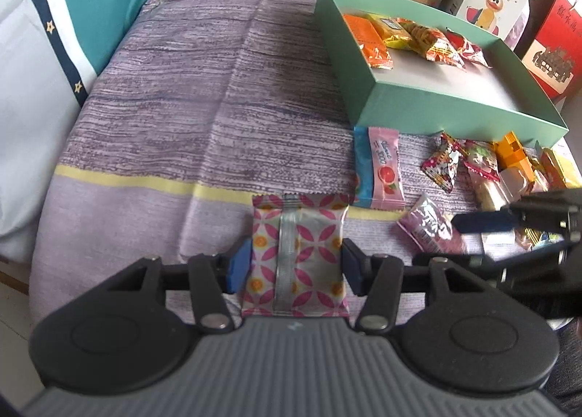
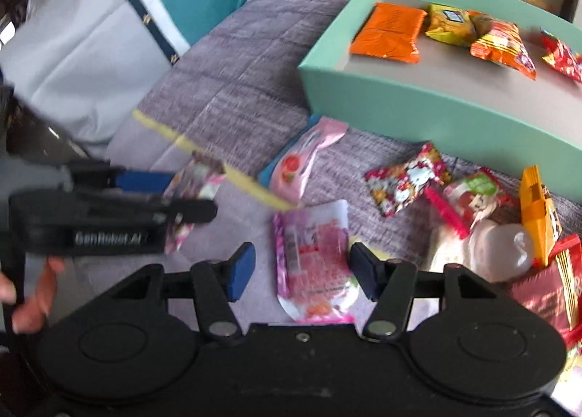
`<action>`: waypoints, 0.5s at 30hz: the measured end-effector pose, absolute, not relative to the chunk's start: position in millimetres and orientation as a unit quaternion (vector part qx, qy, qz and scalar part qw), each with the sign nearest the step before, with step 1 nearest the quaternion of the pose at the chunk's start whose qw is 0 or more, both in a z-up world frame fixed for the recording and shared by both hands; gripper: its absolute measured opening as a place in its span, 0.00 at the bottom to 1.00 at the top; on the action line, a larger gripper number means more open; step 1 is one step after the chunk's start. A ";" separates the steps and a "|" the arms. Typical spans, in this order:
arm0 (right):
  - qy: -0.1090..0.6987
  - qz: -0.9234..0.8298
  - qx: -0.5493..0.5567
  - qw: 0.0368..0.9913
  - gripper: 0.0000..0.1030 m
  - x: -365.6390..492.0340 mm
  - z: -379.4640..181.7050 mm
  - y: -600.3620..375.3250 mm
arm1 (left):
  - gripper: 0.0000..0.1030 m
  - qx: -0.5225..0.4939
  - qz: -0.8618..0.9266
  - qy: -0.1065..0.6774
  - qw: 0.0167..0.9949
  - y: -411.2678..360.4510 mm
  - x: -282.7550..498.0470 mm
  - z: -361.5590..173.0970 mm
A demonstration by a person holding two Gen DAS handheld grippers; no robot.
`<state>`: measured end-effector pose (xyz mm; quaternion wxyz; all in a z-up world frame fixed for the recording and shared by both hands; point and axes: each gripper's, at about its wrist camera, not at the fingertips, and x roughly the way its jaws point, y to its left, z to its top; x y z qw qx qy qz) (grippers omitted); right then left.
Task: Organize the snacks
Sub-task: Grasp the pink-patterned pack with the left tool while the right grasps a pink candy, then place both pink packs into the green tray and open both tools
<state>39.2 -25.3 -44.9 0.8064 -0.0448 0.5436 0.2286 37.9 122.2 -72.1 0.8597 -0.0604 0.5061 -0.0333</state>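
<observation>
- The left claw (image 1: 296, 264) is clamped on a packet with pink petal pattern (image 1: 296, 253); its two blue pads press the packet's sides. The lower end of the packet is hidden behind the gripper body.
- In the right wrist view the left claw (image 2: 189, 195) comes in from the left side with the same packet (image 2: 194, 177), but there the picture is blurred and the pattern is hard to read.
- The right claw (image 2: 302, 271) stands apart, one finger on each side of a pink-purple pouch (image 2: 313, 257) that lies flat on the purple bedcover (image 2: 232, 89). I cannot tell if the fingers touch the pouch. Its print is too blurred to read.
- In the left wrist view the right claw (image 1: 483, 235) is partly cut off at the right edge, above the same pouch (image 1: 429, 224).
- The mint green box (image 1: 418, 104) sits on the bedcover, behind the loose snacks. Inside, along its far side, lie an orange packet (image 1: 367, 40), a yellow packet (image 1: 391, 29), an orange-red packet (image 1: 433, 42) and a red packet (image 1: 467, 47); the last one is cut off in the right wrist view.
- Just in front of the box lie a pink and blue sachet (image 1: 380, 169), a Hello Kitty wrapper (image 2: 407, 180) and a heap of other snacks (image 2: 509, 235), piled over each other and cut off at the right edge, so they are difficult to separate.
- A bare fingertip (image 2: 32, 304) shows at the left edge.
</observation>
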 end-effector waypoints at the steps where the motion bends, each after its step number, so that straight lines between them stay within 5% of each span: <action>1: 0.539 0.225 -0.062 0.809 0.50 36.1 -45.0 -20.7 | 0.51 -0.062 -0.034 0.506 0.860 122.9 37.7 -72.1; 7: 0.507 0.213 -0.139 0.824 0.27 23.5 -47.1 -1.0 | 0.51 -0.066 -0.036 0.503 0.861 124.9 35.4 -73.1; 15: 0.526 0.195 -0.050 0.827 0.23 26.5 -32.6 -26.7 | 0.49 -0.071 -0.033 0.500 0.862 125.7 31.8 -66.6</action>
